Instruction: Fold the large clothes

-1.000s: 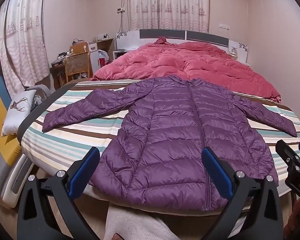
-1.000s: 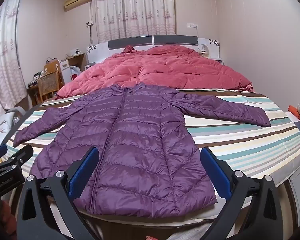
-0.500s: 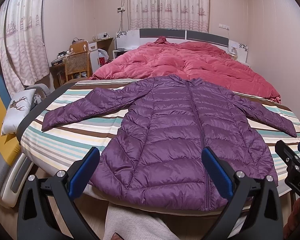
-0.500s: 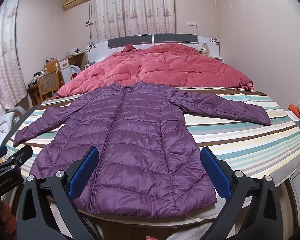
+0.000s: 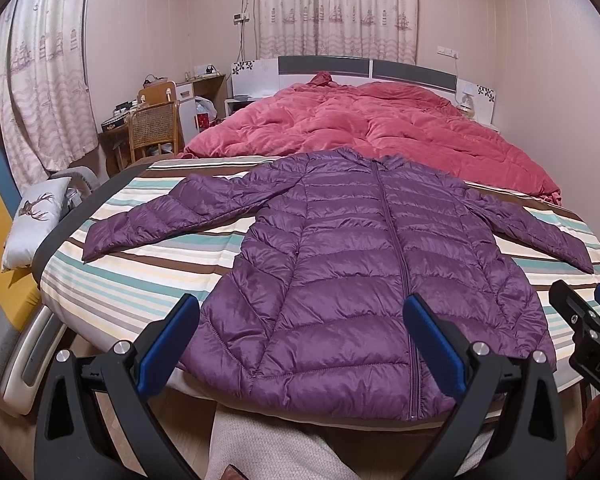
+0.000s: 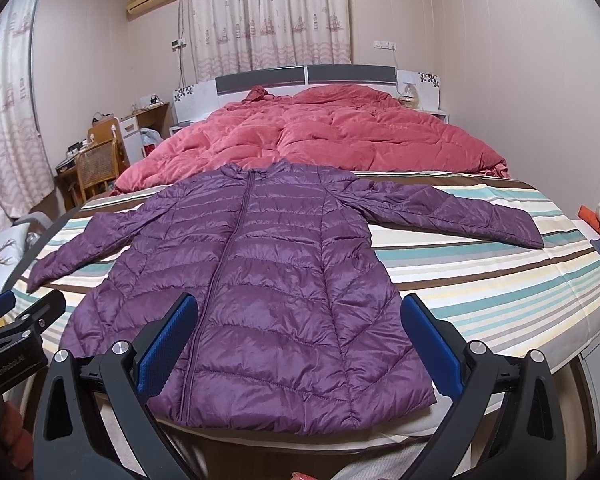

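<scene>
One purple jacket [image 5: 364,280] flat | collar far, hem near | sleeves sideways

Home bedroom: bed [image 5: 148,280], curtains [image 5: 332,4]

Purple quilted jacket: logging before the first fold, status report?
Left gripper open, right gripper open, both empty. Purple quilted jacket flat on striped bedsheet, zipped, sleeves spread. Nothing in the way.
</scene>
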